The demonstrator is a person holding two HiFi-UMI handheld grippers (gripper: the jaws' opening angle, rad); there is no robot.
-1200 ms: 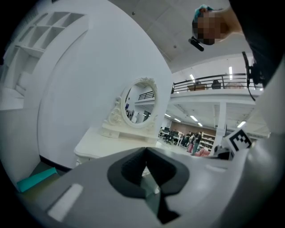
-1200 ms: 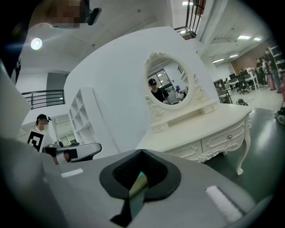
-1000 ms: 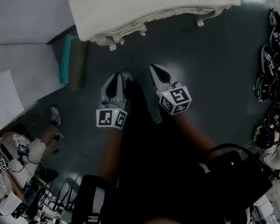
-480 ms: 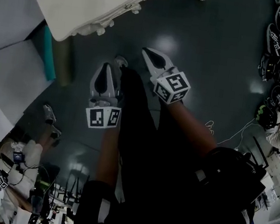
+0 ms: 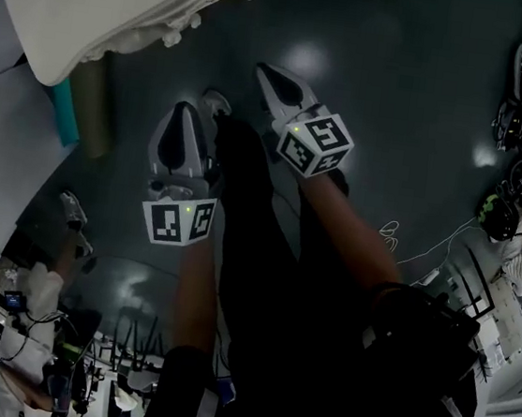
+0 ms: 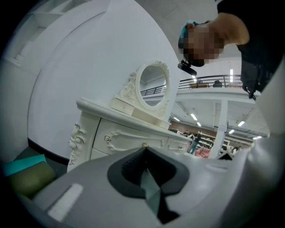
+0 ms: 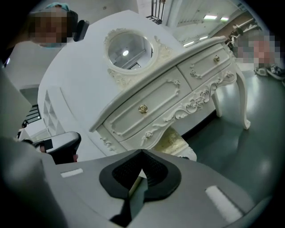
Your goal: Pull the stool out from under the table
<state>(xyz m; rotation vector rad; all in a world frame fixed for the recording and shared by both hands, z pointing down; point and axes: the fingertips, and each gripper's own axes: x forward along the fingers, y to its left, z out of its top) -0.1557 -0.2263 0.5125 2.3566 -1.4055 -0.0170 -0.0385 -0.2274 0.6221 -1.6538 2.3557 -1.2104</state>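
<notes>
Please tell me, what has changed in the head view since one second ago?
The white table has slid toward the picture's upper left corner, partly out of view. The left gripper and right gripper shifted up and left. Nothing was gripped or released; both are shut and empty.

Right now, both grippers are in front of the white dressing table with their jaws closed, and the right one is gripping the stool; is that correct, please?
Not quite: the right gripper grips nothing. The right gripper view shows its jaws closed and empty, with the stool apart from them, under the white dressing table. The rest is right.
</notes>
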